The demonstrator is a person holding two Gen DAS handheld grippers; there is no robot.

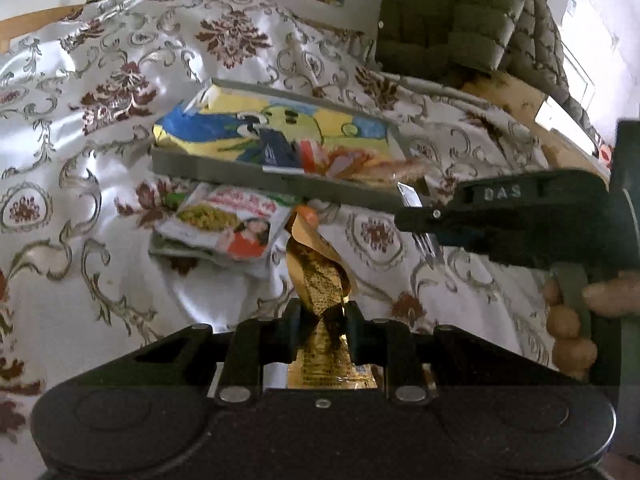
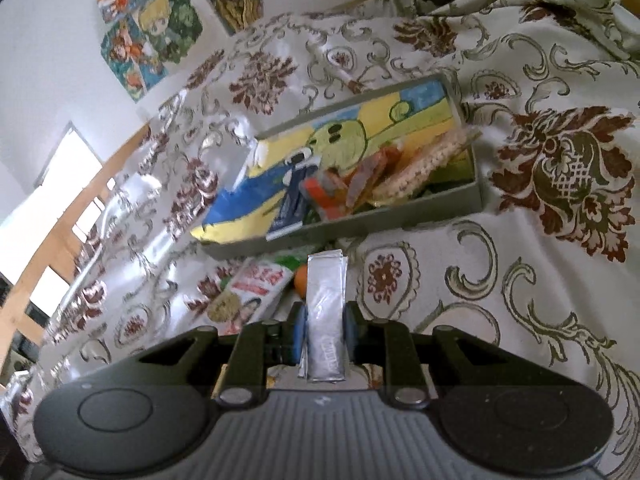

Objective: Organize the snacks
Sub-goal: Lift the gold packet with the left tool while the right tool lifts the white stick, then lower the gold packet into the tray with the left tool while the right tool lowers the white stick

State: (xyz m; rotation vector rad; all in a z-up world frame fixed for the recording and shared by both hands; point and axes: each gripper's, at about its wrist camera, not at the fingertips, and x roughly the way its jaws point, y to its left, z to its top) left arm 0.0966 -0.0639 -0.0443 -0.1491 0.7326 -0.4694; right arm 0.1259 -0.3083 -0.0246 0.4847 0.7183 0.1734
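Lengthwise between right gripper (image 2: 323, 330) pads, silver packet (image 2: 325, 312).

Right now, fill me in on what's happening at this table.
A person is sorting snacks into a grey tray on a patterned tablecloth. The left gripper is shut on a gold snack wrapper; the right gripper is shut on a silver foil packet. The tray already holds several packets. A pink-and-white snack bag lies outside it.
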